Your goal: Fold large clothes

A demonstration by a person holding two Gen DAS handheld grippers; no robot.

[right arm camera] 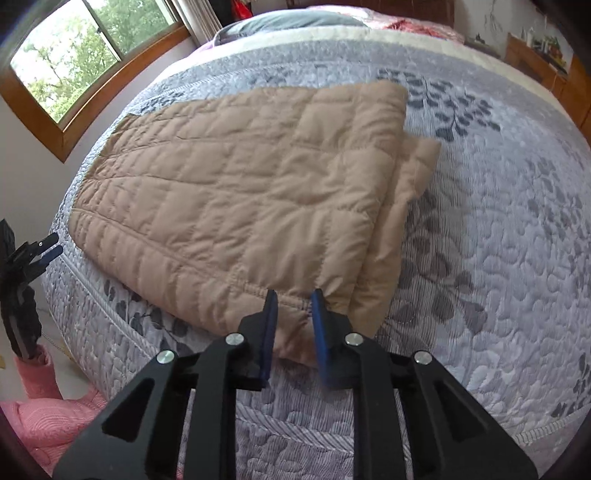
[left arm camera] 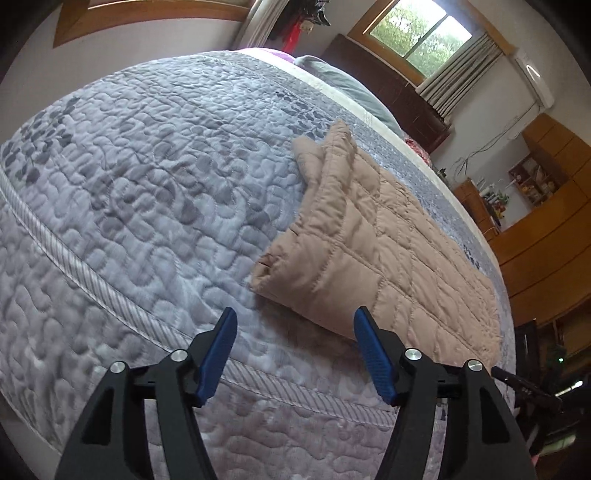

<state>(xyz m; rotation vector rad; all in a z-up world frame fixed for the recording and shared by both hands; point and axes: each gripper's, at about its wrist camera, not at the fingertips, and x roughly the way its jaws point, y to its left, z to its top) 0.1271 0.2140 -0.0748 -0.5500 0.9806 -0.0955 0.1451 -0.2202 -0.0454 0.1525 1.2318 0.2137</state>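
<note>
Looking at it, we've got the left hand-held gripper (left arm camera: pixel 291 323) wide open and empty, the right hand-held gripper (right arm camera: pixel 293 301) nearly closed with nothing visibly pinched, so the puffy folded jacket (right arm camera: pixel 240 192) on the bed (right arm camera: pixel 480 277) may spring open.

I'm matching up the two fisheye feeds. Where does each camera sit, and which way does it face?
Left wrist: on the left hand-held gripper, angled down across the bed; jaws open, empty, folded tan quilted jacket ahead to the right.
Right wrist: on the right hand-held gripper, angled down at the jacket's near edge; a pink sleeve shows lower left.
Shared: jacket, bed, window.
</note>
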